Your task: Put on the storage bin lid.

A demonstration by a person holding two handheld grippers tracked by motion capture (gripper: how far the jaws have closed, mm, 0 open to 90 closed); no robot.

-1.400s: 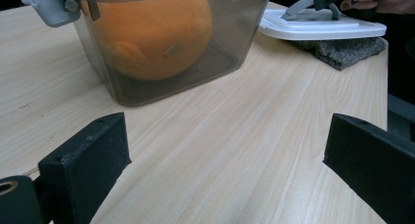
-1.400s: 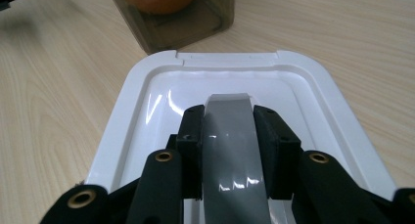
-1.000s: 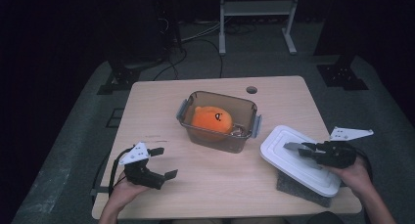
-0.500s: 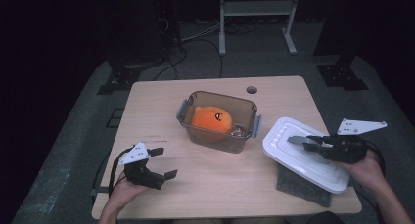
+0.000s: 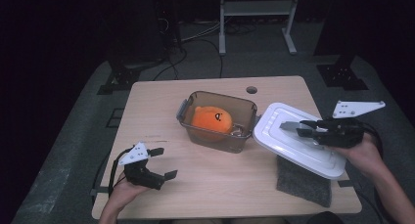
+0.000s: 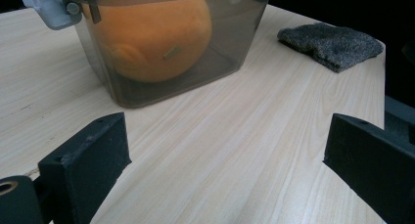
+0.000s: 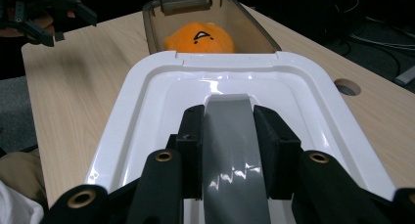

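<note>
A clear brownish container (image 5: 238, 131) stands mid-table with an orange plush toy (image 5: 211, 120) inside. A white lid (image 5: 284, 142) hangs tilted at the container's right, lifted off the table. My right gripper (image 5: 302, 128) is shut on the lid's grey handle (image 7: 229, 136), and the lid's far edge (image 7: 230, 59) sits close to the container's rim (image 7: 254, 26). My left gripper (image 5: 163, 162) rests open near the front left corner, with nothing between its jaws. In the left gripper view the container (image 6: 225, 48) and the toy (image 6: 151, 38) lie ahead.
A dark grey cloth (image 5: 306, 181) lies on the table (image 5: 161, 106) under the raised lid, near the front right corner. A round cable hole (image 5: 251, 90) sits at the table's back edge. Cables and a stand occupy the floor beyond.
The right gripper has lifted the lid off the grey cloth and carried it left toward the container. The left gripper has stayed where it was.
</note>
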